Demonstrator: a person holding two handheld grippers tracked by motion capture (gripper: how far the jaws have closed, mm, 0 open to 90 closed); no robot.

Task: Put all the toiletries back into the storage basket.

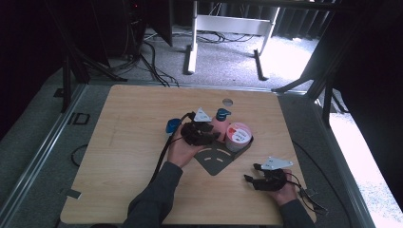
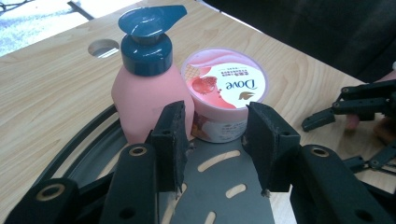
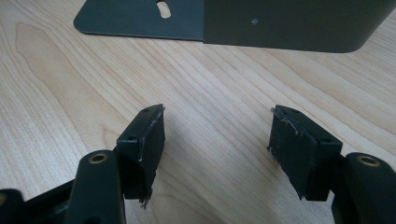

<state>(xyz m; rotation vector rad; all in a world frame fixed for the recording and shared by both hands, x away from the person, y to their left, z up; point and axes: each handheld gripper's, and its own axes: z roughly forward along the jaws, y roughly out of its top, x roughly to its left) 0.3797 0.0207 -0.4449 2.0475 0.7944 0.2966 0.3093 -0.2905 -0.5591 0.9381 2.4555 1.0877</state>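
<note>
Dove tub (image 2: 223,95) stands beside the pink pump bottle (image 2: 149,88) on the dark corner rack (image 2: 84,149); left gripper (image 2: 215,140) gapes just before it, empty; right gripper (image 3: 217,149) spread above bare tabletop (image 3: 70,84).

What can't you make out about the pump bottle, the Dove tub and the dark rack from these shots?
- Pump bottle: left gripper view, its base is hidden behind the left tool.
- Dove tub: small lid print too blurred to read.
- Dark rack: right gripper view, cut off by the top edge.
- Blue item: high view, too small to identify.
</note>
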